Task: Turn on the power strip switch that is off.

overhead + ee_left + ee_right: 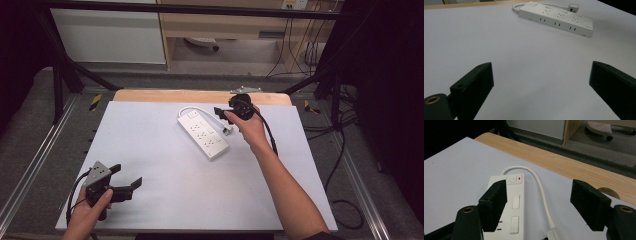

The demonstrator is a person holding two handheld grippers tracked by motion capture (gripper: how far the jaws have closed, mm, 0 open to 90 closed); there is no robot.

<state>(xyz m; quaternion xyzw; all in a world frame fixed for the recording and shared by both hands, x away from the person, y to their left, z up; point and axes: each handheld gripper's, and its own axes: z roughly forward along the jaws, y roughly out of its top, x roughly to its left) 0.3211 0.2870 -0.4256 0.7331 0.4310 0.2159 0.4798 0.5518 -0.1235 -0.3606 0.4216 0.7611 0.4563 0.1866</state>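
Jaws stood wide apart and empty on both tools as a person worked at a white surface (165, 165) laid over a wooden table. Landmark of the scene was a white power strip (203, 133), lying flat toward the far middle of the surface, its short white cord (541, 187) looping out from the switch end and curving back to a white plug (227, 129) that lay just beside the strip.

The right gripper (220, 111), held in the person's right hand (248, 128), hovered over the strip's far end, above the cord and plug; in the right gripper view its jaws framed the strip's switch (513, 179) and the cord without closing on either.

The left gripper (126, 177), held in the left hand (90, 210), sat well apart from the strip, near the surface's close left corner. In the left gripper view its jaws pointed across bare white surface toward the strip, which lay far ahead.
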